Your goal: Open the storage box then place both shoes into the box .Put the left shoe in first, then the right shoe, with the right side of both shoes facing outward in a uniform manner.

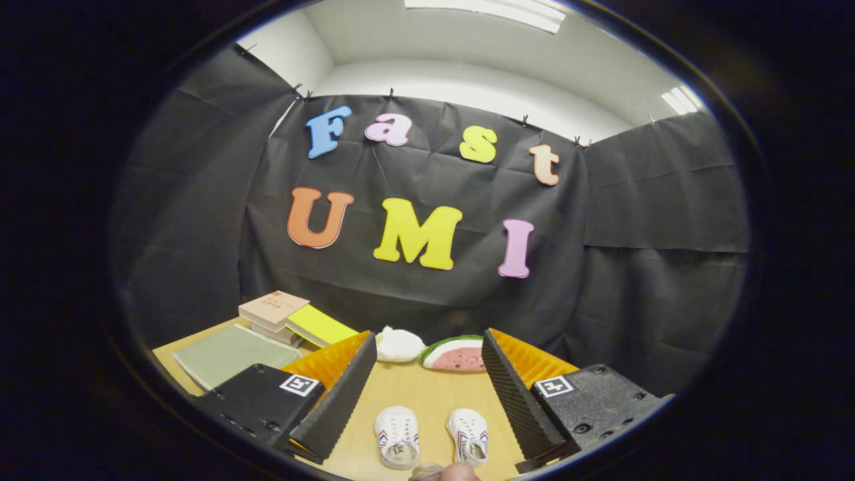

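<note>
— White, both of them: 2 shoes are sitting on the table (427, 394), side by side but apart, toes pointing away from the tool. The left shoe (397, 437) and the right shoe (469, 435) are lying low down in the gap between the fingers.

— And the gripper (427, 394)?

— Its 2 fingers (337, 397) are standing spread wide, pinching nothing. The shoes are touching neither one.

— Anything near the shoes?

— A fingertip (446, 471) is showing just behind them, close to the tool. Whose hand it belongs to, I cannot tell.

— What is lying beyond the fingers?

— A white plush (399, 345) and a watermelon slice (454, 353) are resting just beside each other at the wall. Off past the left finger, a green cloth (224, 354) is lying flat, with a stack of books (272, 314) and a yellow pad (320, 326) behind it.

— The box?

— I cannot point to one.
</note>
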Action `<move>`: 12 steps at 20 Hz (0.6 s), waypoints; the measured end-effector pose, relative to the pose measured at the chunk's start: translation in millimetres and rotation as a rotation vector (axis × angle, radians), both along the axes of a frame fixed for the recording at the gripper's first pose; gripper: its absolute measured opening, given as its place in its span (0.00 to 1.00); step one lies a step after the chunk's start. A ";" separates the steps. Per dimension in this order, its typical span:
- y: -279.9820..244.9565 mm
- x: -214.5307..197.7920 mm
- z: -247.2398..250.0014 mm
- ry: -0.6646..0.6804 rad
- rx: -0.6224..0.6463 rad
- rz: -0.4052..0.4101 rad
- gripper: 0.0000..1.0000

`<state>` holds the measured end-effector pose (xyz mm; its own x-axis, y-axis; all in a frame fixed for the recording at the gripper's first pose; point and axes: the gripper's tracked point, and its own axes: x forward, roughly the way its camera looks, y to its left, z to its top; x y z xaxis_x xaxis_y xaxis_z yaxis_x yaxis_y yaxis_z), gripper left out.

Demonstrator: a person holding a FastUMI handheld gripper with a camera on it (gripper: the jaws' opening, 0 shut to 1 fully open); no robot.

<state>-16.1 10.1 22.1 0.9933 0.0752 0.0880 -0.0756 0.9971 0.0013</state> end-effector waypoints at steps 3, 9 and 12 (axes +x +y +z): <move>-8.9 -0.8 0.0 -0.004 0.000 -0.003 1.00; -20.0 0.3 -3.5 0.015 0.020 0.021 1.00; -12.4 3.8 -14.3 0.067 0.036 0.080 1.00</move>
